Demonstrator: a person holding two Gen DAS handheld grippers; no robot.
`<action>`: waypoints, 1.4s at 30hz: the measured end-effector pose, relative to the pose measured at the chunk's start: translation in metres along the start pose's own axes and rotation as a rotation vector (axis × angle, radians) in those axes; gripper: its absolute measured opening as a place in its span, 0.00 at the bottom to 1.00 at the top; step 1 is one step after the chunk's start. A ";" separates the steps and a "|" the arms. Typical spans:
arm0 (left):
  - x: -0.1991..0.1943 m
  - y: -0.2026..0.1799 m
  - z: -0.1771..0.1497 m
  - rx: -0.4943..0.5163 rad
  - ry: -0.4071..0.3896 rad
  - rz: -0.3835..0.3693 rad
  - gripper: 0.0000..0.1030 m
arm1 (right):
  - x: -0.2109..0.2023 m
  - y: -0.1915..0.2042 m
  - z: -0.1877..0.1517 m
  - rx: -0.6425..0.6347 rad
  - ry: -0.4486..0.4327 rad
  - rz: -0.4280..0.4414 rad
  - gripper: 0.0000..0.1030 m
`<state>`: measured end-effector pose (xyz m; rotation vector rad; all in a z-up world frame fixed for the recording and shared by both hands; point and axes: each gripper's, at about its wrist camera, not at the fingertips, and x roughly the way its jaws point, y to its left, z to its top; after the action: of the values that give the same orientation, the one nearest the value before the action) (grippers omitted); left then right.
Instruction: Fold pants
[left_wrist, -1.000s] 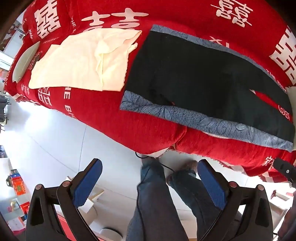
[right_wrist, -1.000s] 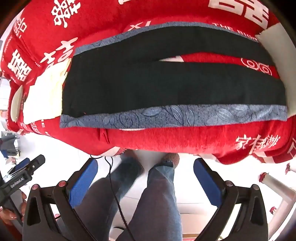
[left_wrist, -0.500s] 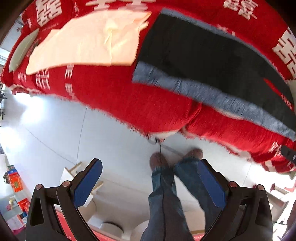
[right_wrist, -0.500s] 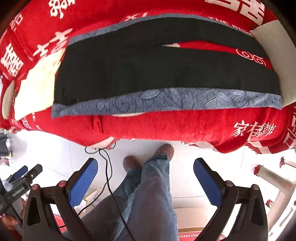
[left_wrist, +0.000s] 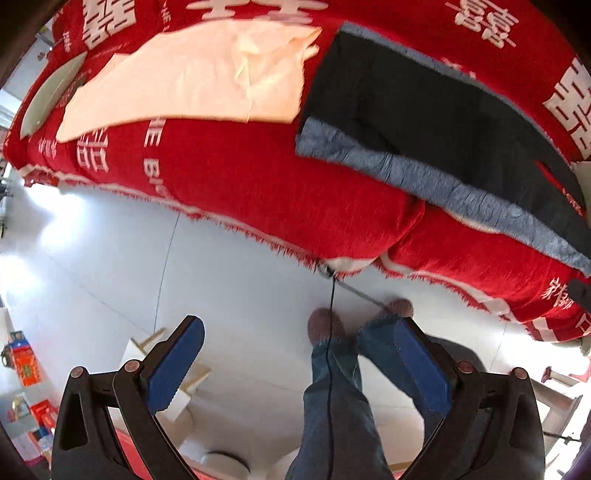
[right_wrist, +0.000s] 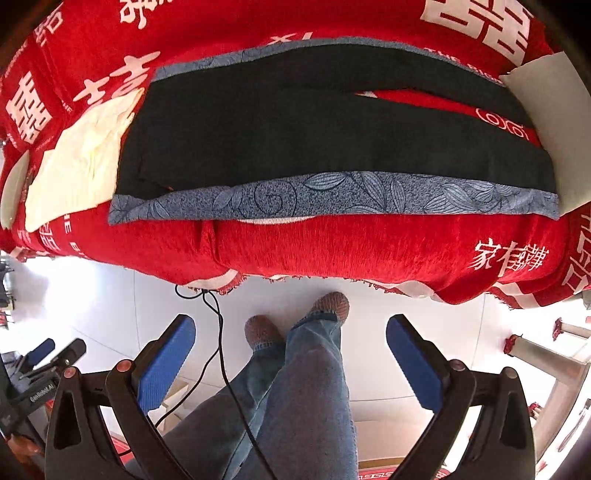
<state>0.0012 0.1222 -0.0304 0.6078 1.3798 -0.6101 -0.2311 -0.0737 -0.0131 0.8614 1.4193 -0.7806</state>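
Black pants (right_wrist: 332, 125) with blue-grey leaf-patterned side bands lie flat on a red cover with white characters, legs spread a little toward the right. In the left wrist view the same pants (left_wrist: 424, 110) run off to the upper right. My left gripper (left_wrist: 299, 354) hangs open over the floor, well back from the sofa edge, with nothing between its blue pads. My right gripper (right_wrist: 291, 350) is also open and empty, above the floor in front of the pants' near band (right_wrist: 332, 195).
A cream garment (left_wrist: 192, 74) lies left of the pants, and a pale cushion (right_wrist: 554, 122) sits at their right end. A person's jeans-clad legs (right_wrist: 295, 387) and a black cable (right_wrist: 218, 332) are below. Boxes (left_wrist: 26, 365) clutter the floor at left.
Both grippers have pulled back from the sofa, so more floor and the person's feet show. The pants have not moved. Both stayed open.
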 end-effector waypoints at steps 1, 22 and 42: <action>0.000 -0.002 0.004 0.005 -0.014 -0.009 1.00 | -0.002 0.000 0.001 0.003 -0.007 -0.001 1.00; 0.123 -0.038 0.094 -0.241 0.033 -0.376 1.00 | 0.133 -0.048 0.044 0.376 0.028 0.597 0.87; 0.181 -0.026 0.118 -0.333 0.129 -0.247 1.00 | 0.224 -0.026 0.043 0.756 0.114 0.809 0.05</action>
<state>0.0818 0.0129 -0.2001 0.2136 1.6493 -0.5264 -0.2282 -0.1136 -0.2392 1.9250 0.7078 -0.6198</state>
